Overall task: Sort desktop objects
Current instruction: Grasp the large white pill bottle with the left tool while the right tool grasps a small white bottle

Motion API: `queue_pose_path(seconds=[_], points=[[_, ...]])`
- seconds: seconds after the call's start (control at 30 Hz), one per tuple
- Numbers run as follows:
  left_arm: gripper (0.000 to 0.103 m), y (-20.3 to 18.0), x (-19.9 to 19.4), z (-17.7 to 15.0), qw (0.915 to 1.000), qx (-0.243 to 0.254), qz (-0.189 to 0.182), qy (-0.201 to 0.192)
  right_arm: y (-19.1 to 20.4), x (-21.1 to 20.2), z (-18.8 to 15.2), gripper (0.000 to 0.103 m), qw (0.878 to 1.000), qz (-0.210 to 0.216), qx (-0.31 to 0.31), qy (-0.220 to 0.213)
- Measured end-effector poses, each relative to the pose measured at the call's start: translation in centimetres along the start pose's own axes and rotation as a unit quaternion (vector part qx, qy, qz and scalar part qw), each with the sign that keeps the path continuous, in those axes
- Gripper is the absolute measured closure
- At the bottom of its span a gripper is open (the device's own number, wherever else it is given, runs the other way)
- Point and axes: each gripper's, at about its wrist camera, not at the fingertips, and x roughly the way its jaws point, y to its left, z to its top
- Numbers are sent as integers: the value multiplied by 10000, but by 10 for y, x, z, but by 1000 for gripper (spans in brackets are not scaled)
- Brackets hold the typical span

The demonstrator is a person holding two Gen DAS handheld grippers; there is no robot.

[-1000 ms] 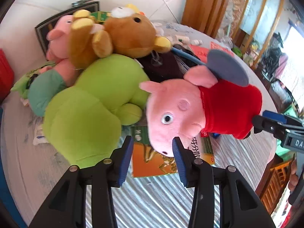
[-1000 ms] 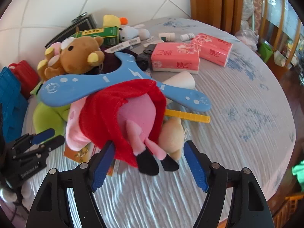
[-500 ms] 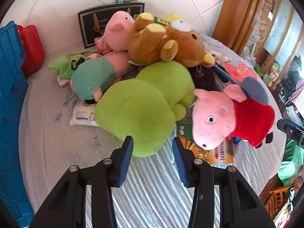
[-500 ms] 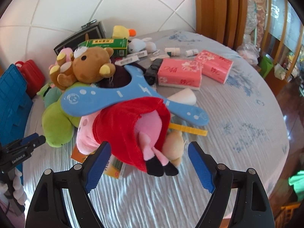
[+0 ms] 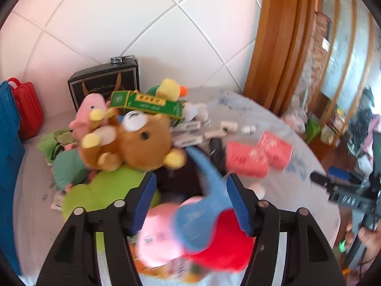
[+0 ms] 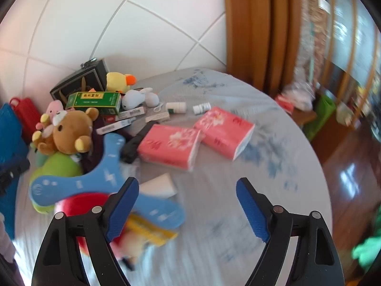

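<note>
Round table w/ pale blue-patterned cloth (image 6: 214, 143), tiled wall behind: my two hand-held grippers hang over a heap of toys and boxes.

My left gripper (image 5: 191, 202) points down at the pig plush in red dress (image 5: 214, 245), blurred, w/ a blue boomerang-shaped toy (image 5: 202, 205) lying across it. Its jaws are opening; pig and blue toy show in the gap below, but the pads don't press on either. Beyond: brown bear plush (image 5: 140, 145) on top of a green plush (image 5: 104, 190), a pink plush (image 5: 88, 112) behind the bear, a green carton (image 5: 152, 106), a yellow duck (image 5: 170, 90), and a black box (image 5: 104, 85) against the wall.

My right gripper (image 6: 188, 205) is also opening, jaws wide, only bare cloth between them. The pig sits at its left finger (image 6: 121, 209), partly hidden behind it, not touched. Two pink tissue packs (image 6: 171, 147) lie side by side mid-table, approx. centre of view; two small white bottles (image 6: 188, 107) near them; a white bunny plush (image 6: 138, 97) beside the duck.

Blue crate (image 5: 7, 166) and red case (image 5: 28, 112) at far left edge. In the left view my right hand (image 5: 371, 238) shows at the right rim.
</note>
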Motion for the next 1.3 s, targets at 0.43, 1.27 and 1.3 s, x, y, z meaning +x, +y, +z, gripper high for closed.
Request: queue_pose_path(seconds=[0.43,1.27,1.3], points=[[37,-131,80,-8,9938,-780,466,647,-128,52,51,0,9935,395,-859,639],[37,-133,346,107,9708,-1398,1016,1663,-125,246,180,12,9724,1084,-1556,1359],[37,-129,356,108,9686,-1537,976,1690,-125,251,182,15,9726,1076,-1528,1382]])
